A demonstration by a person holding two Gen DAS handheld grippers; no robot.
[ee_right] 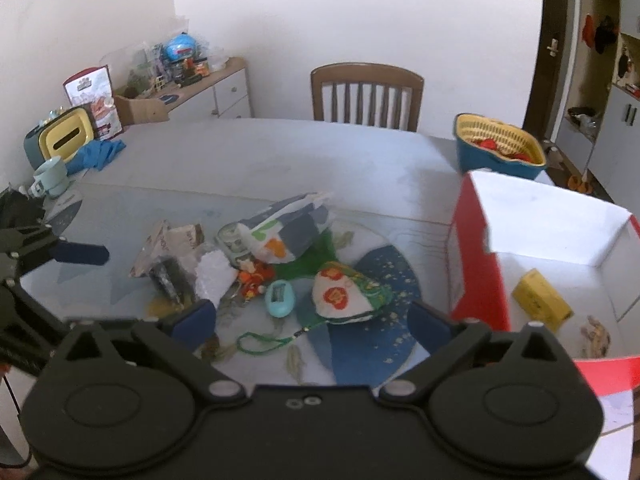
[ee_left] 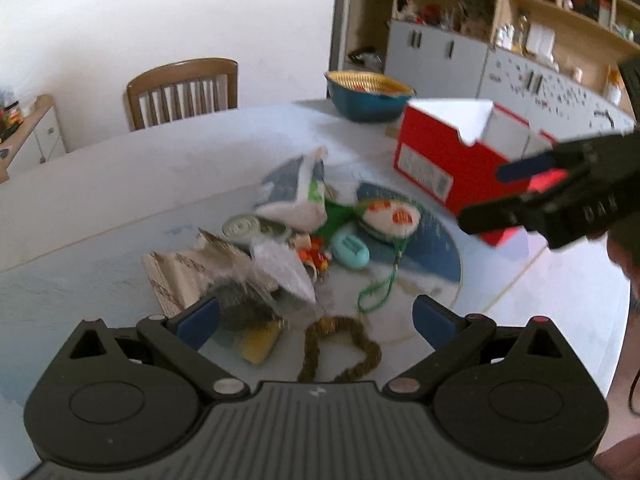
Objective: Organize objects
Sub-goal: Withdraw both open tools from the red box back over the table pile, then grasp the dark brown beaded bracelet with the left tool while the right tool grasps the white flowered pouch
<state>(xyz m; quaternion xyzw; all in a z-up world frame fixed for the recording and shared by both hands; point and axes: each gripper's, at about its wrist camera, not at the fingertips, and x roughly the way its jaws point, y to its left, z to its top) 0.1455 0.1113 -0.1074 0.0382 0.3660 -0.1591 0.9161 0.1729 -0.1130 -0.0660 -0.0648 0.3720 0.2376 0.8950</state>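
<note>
Left wrist view: the left claw is standing wide over the desk, holding nothing. Just ahead of its left finger a grey scrubber is lying against a torn carton, with a yellow sponge under that finger's tip. Between the fingers a brown chain is curling, and a green cord is trailing just beyond it. Farther ahead a teal case, a flowered pouch and a white bag are sitting in one heap. Ahead and to the right a red box is standing open, with the right claw hanging wide in front of it. A blue basket is resting beyond the box.

Right wrist view: the right claw is gaping wide and empty above the heap. The cord is lying between its fingers, the case and pouch just ahead. The box is sitting just beside the right finger, a yellow packet lying inside. The left claw's one visible finger is reaching in from the far left. The basket is standing beyond the box.
</note>
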